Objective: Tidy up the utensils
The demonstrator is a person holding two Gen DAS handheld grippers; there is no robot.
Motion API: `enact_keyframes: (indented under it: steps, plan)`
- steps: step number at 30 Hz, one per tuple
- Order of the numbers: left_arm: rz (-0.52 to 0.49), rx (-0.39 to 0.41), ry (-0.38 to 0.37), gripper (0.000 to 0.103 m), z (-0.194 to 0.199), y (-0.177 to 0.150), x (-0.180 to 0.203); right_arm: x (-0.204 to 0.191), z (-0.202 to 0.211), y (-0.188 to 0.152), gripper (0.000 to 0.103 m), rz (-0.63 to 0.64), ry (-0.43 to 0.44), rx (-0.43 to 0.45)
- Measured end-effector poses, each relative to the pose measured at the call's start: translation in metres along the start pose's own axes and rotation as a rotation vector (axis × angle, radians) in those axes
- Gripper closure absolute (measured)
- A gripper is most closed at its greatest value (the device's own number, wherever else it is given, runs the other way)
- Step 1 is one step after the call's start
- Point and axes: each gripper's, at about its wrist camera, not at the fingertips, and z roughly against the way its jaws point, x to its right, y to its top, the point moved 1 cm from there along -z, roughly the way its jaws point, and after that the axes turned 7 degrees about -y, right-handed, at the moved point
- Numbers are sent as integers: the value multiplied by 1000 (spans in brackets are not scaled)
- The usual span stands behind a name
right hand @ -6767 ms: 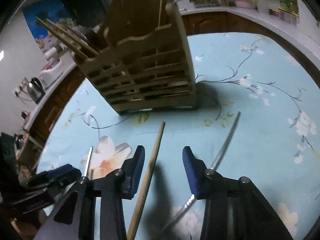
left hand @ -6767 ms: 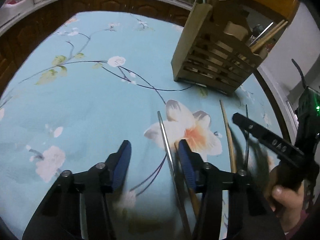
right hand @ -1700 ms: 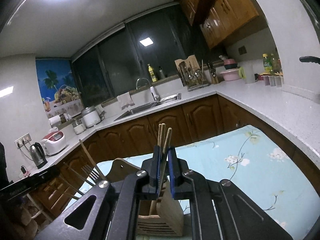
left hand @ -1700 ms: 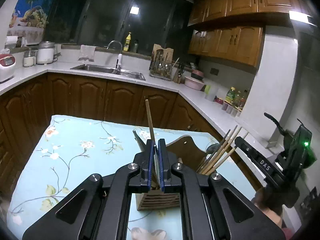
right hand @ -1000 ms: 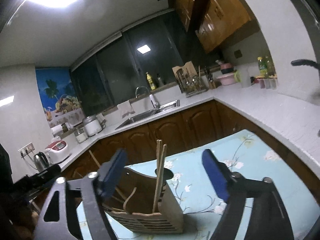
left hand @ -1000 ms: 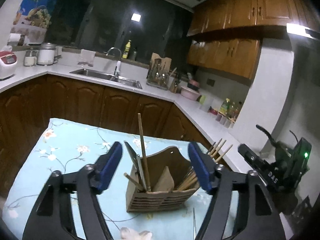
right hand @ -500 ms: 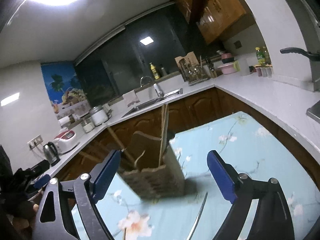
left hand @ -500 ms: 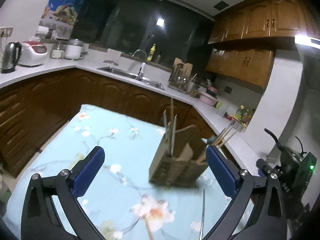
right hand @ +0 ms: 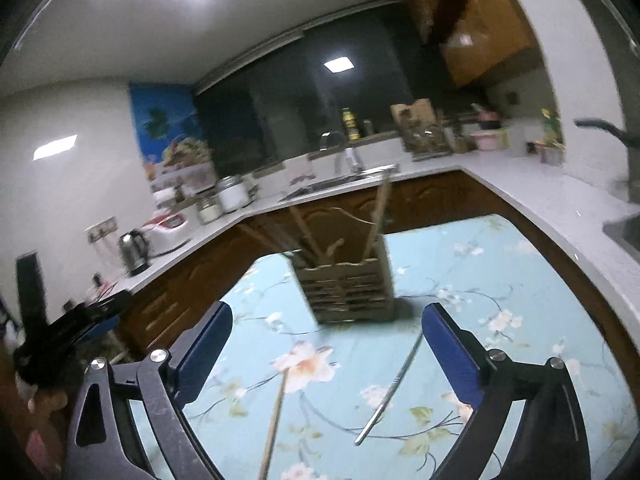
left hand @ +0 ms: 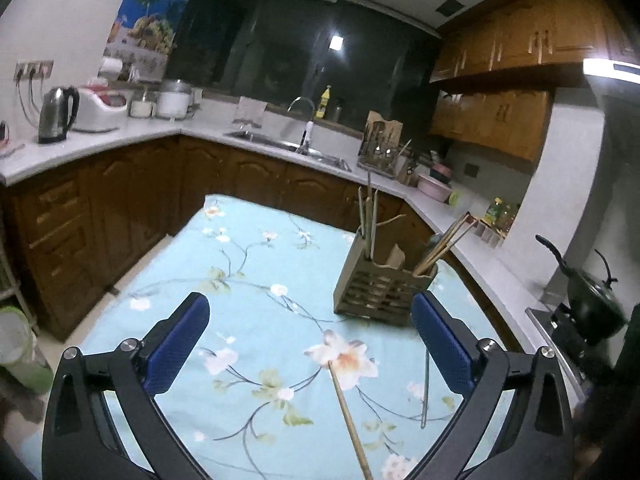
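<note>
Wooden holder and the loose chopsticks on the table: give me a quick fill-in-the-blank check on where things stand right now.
1. The wooden utensil holder stands upright on the ___ floral tablecloth.
2. A wooden chopstick and a ___ chopstick lie flat on the cloth, outside the holder.
3. Nothing is between the fingers of the left gripper; its jaws stand wide ___.
4. The right gripper holds ___, its jaws opening.

Missing words: blue; metal; open; nothing
</note>
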Motion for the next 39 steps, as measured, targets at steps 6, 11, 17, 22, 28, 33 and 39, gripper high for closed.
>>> enact_keyframes:
  steps: [6, 11, 17, 22, 28, 33, 39]
  plan:
    - [-115, 104, 30, 0, 38, 7, 23, -27, 57, 30, 0, 94, 0, 196]
    - [-153, 223, 93, 0, 46, -28, 29, -33, 61, -12, 0, 85, -69, 302]
    - [-227, 207, 165, 0, 27, -77, 32, -25, 40, -73, 0, 104, -196, 280]
    - [-277, 166, 177, 0, 16, -104, 36, -21, 33, -98, 0, 164, -244, 246]
    - [-311, 127, 167, 0, 9, -116, 38, -7, 31, -106, 0, 138, -255, 224]
    - [-281, 103, 156, 0, 6, -120, 32, 6, 30, -109, 0, 97, -266, 209]
    - [-257, 84, 173, 0, 1, -121, 25, 10, 32, -114, 0, 89, -265, 217]
